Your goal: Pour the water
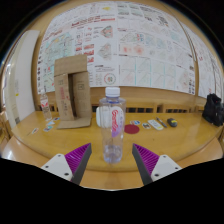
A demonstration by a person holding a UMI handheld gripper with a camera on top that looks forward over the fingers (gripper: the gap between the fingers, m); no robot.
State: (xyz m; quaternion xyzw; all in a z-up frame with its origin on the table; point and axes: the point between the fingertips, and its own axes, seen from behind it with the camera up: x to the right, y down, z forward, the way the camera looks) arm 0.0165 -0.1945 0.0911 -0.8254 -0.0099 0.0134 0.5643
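Note:
A clear plastic water bottle (112, 124) with a white cap stands upright on the wooden table (40, 150). It is between and just ahead of my gripper (112, 158). The purple-padded fingers (76, 157) stand wide apart, with a clear gap to the bottle on each side. The gripper is open and holds nothing.
A brown cardboard box (71, 92) stands at the back left. A red lid-like disc (131, 127) and small items (155, 124) lie behind the bottle, a black object (213, 109) at far right. Paper sheets cover the wall (120, 40). Wooden chair backs (160, 105) line the far side.

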